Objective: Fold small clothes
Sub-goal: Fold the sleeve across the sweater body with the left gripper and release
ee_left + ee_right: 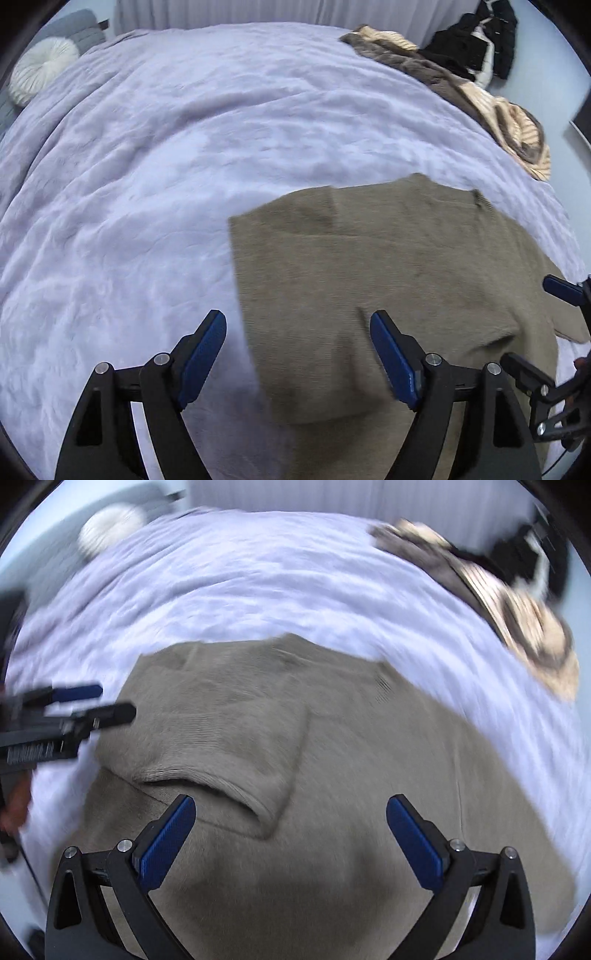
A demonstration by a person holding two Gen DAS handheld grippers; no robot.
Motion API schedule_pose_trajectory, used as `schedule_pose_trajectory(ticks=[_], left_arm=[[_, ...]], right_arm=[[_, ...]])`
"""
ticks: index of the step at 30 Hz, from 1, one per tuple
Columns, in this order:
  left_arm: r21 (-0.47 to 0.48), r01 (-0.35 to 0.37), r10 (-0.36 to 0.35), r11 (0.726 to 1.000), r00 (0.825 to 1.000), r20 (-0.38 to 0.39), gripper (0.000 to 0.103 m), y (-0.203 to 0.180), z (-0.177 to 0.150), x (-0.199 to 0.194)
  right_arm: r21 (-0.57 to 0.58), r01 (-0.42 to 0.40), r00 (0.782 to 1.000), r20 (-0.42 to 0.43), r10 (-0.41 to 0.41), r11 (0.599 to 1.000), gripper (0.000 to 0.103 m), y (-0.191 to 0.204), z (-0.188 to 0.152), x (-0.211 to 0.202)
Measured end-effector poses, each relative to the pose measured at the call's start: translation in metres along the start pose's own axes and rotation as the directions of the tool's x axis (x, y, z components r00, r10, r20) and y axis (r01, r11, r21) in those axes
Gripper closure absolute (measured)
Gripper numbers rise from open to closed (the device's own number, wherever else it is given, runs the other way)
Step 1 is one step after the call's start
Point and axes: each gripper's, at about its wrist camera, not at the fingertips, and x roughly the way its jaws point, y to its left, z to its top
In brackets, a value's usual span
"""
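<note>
An olive-brown knit sweater (388, 266) lies on the lavender bedspread (184, 155). In the right wrist view the sweater (332, 775) has a sleeve (229, 738) folded across its body, cuff end near the front. My left gripper (297, 325) is open and empty, hovering over the sweater's left edge. My right gripper (291, 808) is open and empty above the sweater's middle, just in front of the cuff. The right gripper also shows at the left wrist view's right edge (561, 291), and the left gripper shows in the right wrist view (94, 701).
A striped brown-and-cream garment pile (461, 85) lies along the bed's far right edge, with black clothing (476, 44) beyond it. A round white cushion (40, 70) sits at the far left corner. A pale curtain hangs behind the bed.
</note>
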Motion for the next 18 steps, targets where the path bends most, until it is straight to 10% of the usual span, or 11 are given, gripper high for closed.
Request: schedule_pose_trajectory(ticks=[4,7,9,12,18], left_arm=[[-0.127,0.001,-0.014,0.992,0.995,-0.101,0.022,0.038,0.001,0.038],[-0.148,0.001,-0.015,0.989,0.995,-0.097,0.022,0.042,-0.001,0.047],[-0.121,-0.023,0.013,0.992,0.996,-0.083,0.022,0.037,-0.002,0.047],[-0.099,-0.04,0.033,0.994,0.996,-0.077,0.022,0.031,-0.004,0.045],[-0.081,-0.05,0.044,0.995,0.996,-0.073,0.022,0.029,-0.002,0.045]], right_arm=[[-0.326,0.138,0.99,0.004,-0.144,0.935,0.003,0.052,0.007,0.041],[-0.38,0.151,0.986,-0.004,-0.164,0.913,0.047,0.06,0.014,0.06],[-0.226,0.135,0.99,0.004,-0.138,0.965,0.085,0.038,0.026,0.052],[0.205,0.03,0.998,0.049,-0.04,0.978,0.085,-0.035,0.022,0.03],[0.837,-0.221,0.972,0.149,0.181,0.5,0.071,-0.16,-0.081,0.043]])
